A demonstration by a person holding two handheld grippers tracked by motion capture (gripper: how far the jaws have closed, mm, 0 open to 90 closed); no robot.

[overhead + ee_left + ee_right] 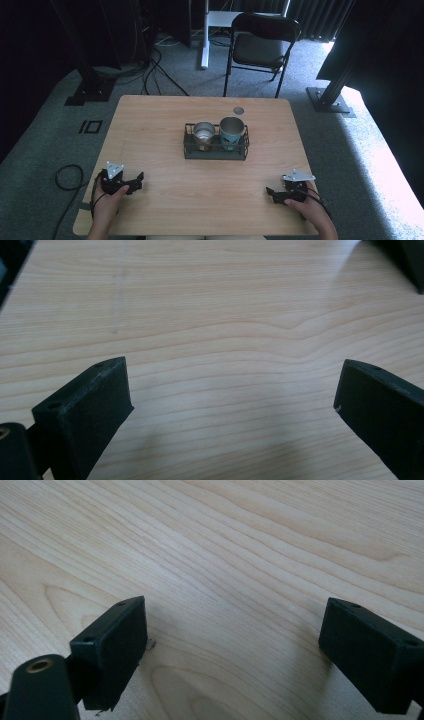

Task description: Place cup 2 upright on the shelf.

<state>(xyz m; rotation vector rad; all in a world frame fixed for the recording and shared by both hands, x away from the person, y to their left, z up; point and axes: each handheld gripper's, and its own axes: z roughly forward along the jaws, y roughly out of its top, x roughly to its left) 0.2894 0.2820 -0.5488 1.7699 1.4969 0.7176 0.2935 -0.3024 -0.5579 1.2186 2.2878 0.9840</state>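
Note:
A dark wire rack (pixel 216 149) stands at the middle of the wooden table (pixel 150 120). In it sit a silver metal cup (pixel 204 134) on the left and a teal cup (pixel 232 132) on the right, both upright. My left gripper (pixel 136 182) rests near the table's front left, held by a hand, jaws wide apart over bare wood (pixel 235 375). Near the front right my right gripper (pixel 272 194) is held the same way, open with nothing between its jaws (pixel 235 625).
A round grommet hole (pixel 238 110) lies in the table behind the rack. A black folding chair (pixel 262 45) stands beyond the far edge. Cables (pixel 67 176) run over the grey carpet at the left. Dark frame posts (pixel 332 85) flank the table.

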